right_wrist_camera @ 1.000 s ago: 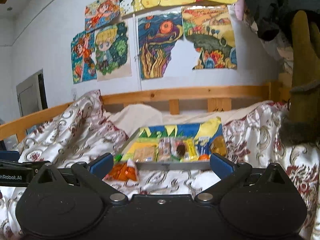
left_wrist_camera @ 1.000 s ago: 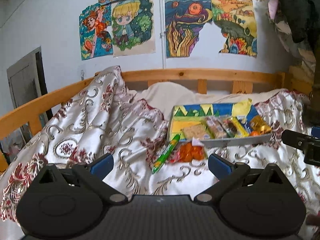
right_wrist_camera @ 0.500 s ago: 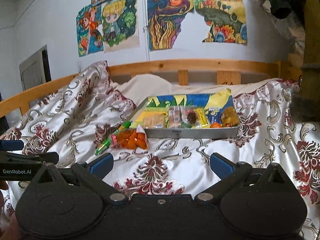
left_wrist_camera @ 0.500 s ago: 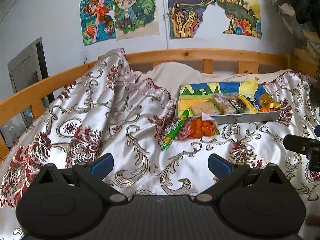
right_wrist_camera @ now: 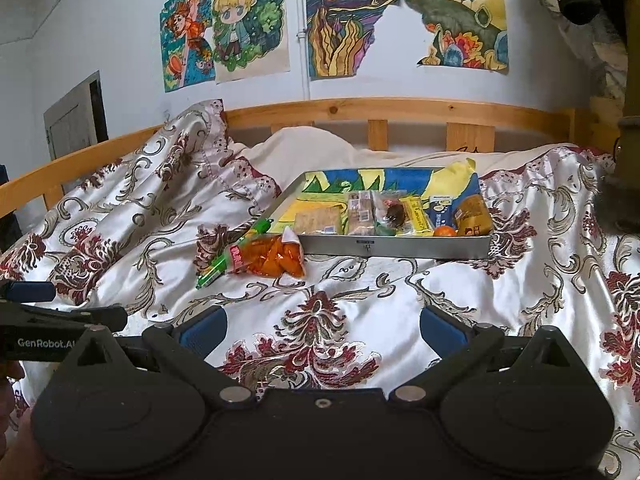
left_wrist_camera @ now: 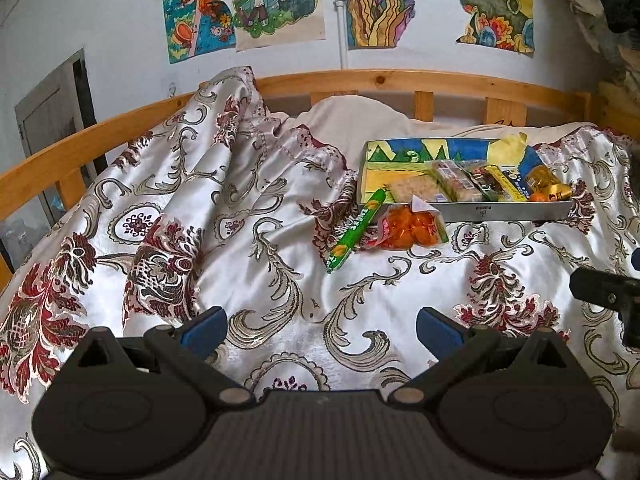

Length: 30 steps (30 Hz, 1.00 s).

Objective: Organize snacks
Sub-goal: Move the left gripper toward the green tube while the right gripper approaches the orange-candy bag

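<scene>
My left wrist camera looks forward over the quilt (left_wrist_camera: pixel 280 208) toward the tray (left_wrist_camera: pixel 508 211), which sits right of centre and well off. My right wrist camera faces that tray (right_wrist_camera: pixel 396 246) squarely, nearer. Both share it.

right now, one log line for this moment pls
left gripper open, empty | right gripper open, empty | green tube, orange bag on bedspread outside tray

A wooden-railed bed (right_wrist_camera: pixel 360 110) carries a satin bedspread (left_wrist_camera: pixel 260 264) with red and grey scrolls, bunched up toward its left edge. On the spread a metal tray (right_wrist_camera: pixel 394 246) sits near the far rail; a green stick pack (left_wrist_camera: pixel 354 230) and an orange snack bag (left_wrist_camera: pixel 412 230) lie just beside the tray's near-left corner
</scene>
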Each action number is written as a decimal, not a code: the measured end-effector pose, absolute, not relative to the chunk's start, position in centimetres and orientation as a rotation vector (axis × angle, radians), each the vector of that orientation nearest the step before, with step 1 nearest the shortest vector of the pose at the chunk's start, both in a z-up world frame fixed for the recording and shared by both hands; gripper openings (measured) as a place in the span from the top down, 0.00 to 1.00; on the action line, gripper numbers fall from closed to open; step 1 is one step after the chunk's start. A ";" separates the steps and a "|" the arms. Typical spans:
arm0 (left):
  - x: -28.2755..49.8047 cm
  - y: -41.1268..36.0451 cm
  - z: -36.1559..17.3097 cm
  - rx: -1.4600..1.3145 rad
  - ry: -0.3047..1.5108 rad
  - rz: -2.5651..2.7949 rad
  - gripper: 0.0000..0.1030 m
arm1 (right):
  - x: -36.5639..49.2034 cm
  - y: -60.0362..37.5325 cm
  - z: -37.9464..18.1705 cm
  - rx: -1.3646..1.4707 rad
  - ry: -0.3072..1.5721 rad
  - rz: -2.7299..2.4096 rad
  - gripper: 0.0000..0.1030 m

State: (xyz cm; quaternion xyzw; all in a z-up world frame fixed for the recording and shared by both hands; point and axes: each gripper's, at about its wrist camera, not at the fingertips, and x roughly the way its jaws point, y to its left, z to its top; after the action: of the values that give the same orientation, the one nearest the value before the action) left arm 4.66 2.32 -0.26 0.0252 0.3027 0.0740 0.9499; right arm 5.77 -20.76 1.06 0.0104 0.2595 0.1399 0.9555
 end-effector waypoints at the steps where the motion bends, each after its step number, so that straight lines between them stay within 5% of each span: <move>1: 4.8 2.3 -0.3 0.049 0.617 0.154 0.00 | 5.8 -20.7 1.1 0.021 0.530 0.289 0.01; 30: 13.4 1.9 -1.4 0.023 0.665 0.207 0.00 | 12.8 -20.6 3.4 -0.083 0.447 0.402 0.01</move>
State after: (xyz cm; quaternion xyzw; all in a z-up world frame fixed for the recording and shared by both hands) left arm 13.40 1.90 -1.35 0.0113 0.3258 0.1016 0.9399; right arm 12.84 -20.60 3.44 -0.0406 0.2202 0.1981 0.9543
